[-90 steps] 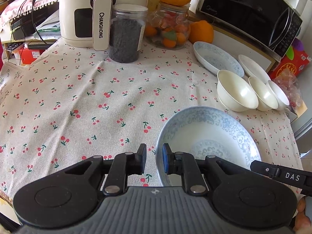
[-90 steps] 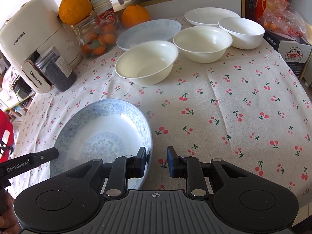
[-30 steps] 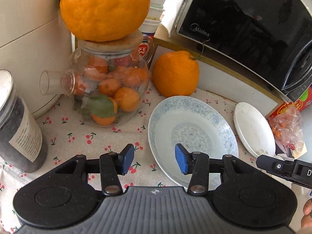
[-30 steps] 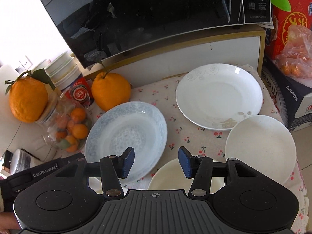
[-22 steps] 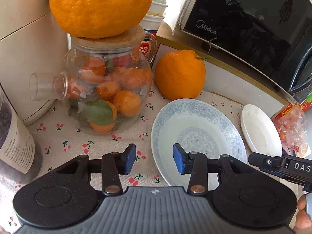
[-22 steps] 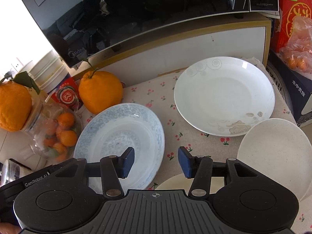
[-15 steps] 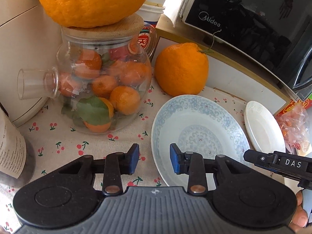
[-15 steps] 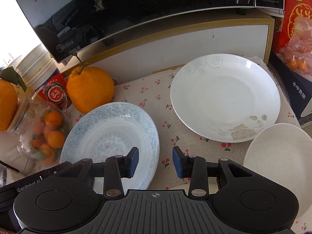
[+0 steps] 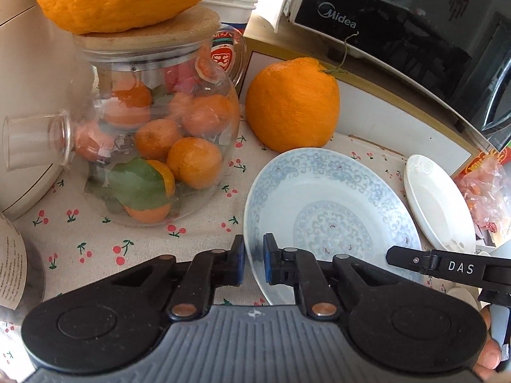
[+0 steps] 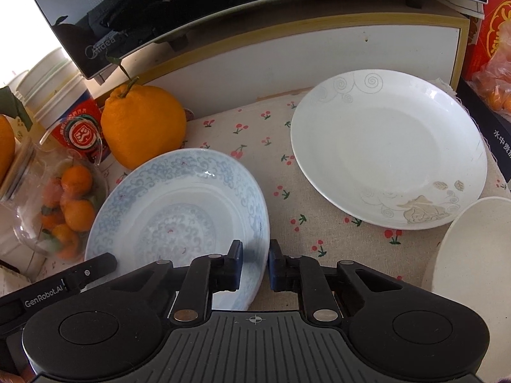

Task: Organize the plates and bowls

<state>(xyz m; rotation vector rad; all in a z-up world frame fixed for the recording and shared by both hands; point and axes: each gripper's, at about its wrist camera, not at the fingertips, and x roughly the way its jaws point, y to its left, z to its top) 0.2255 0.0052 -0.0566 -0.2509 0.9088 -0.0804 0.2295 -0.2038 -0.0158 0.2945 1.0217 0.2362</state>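
A blue-patterned plate lies on the cherry-print cloth in front of a large orange; it also shows in the right wrist view. My left gripper is shut on the plate's left rim. My right gripper is shut on its right rim. A white plate with grey swirls lies to the right; it also shows in the left wrist view. The rim of a cream bowl shows at the right edge.
A glass jar of small oranges stands to the plate's left, with a big orange on its lid. A large orange sits behind the plate. A black microwave on a white shelf stands at the back. A red box is at the right.
Both grippers moved in toward the blue-patterned plate and their jaws narrowed from wide open until they closed on its opposite rims.
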